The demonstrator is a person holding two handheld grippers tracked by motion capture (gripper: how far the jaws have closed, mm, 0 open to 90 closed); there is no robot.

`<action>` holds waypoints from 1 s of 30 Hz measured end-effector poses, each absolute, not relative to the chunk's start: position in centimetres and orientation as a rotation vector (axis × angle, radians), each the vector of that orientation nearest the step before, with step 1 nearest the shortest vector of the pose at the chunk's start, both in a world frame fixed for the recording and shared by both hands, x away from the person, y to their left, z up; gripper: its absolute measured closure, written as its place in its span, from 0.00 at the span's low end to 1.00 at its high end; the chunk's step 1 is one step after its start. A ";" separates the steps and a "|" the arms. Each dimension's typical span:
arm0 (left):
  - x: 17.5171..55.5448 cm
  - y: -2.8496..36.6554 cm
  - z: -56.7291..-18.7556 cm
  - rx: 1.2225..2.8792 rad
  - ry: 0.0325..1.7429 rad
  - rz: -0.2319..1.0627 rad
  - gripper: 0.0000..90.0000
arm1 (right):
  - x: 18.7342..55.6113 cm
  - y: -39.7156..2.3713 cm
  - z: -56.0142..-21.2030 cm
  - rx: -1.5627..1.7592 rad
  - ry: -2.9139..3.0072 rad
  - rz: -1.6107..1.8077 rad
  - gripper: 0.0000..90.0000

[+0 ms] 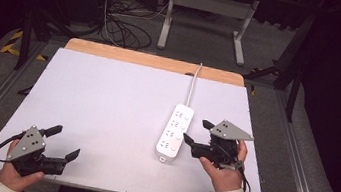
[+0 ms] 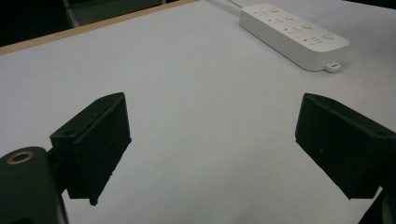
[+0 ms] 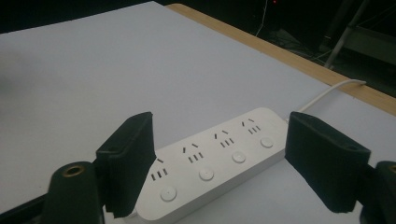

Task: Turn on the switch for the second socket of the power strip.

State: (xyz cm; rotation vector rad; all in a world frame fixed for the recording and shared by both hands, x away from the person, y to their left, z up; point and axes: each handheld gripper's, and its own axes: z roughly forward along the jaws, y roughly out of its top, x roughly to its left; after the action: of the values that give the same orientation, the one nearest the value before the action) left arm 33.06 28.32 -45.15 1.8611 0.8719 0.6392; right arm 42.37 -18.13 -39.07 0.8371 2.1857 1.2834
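Note:
A white power strip [image 1: 174, 132] with several sockets and round buttons lies on the white board, right of centre. Its white cable [image 1: 193, 81] runs off toward the far edge. My right gripper [image 1: 197, 131] is just right of the strip, pointing left at it with its jaws open. In the right gripper view the power strip [image 3: 219, 158] lies just ahead of the open right gripper [image 3: 219, 140], and the pads press on nothing. My left gripper [image 1: 65, 142] is open and empty near the front left corner. In the left gripper view the power strip [image 2: 294, 35] is far from the left gripper [image 2: 210, 130].
The white board [image 1: 107, 97] covers a wooden table whose far edge [image 1: 153, 61] shows as a tan strip. Beyond it are loose floor cables [image 1: 122, 31] and a white desk frame [image 1: 206, 10]. Metal rails run along both sides of the table.

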 end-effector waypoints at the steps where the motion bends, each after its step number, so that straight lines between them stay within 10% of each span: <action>1: 33.1 28.3 -45.1 1.859 0.872 0.639 0.12 | 42.2 -18.2 -39.2 0.836 2.188 1.289 0.26; 30: 33.0 28.2 -45.2 1.859 0.874 0.625 0.12 | 40.1 -22.9 -45.1 0.950 2.288 1.350 0.19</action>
State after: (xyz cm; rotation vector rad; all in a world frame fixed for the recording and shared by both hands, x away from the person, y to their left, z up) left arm 33.02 28.24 -45.18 1.8591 0.8743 0.6253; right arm 40.12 -22.94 -45.13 0.9496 2.2878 1.3504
